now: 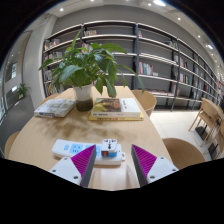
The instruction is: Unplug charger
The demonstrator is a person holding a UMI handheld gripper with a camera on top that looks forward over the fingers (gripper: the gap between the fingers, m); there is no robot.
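All I see of my rig is the tool [115, 165], which ends in two chunky fingers with white outer shells. Each finger carries a flat magenta-purple pad [84, 160] on its inner face, angled so the coloured faces slant toward one another. The shells look smooth and plain, showing no markings, screws or cables.

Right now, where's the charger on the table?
In the gripper view the white charger sits on the wooden table, just ahead of the open fingers and between them, right of a white power strip and nearer than the potted plant.
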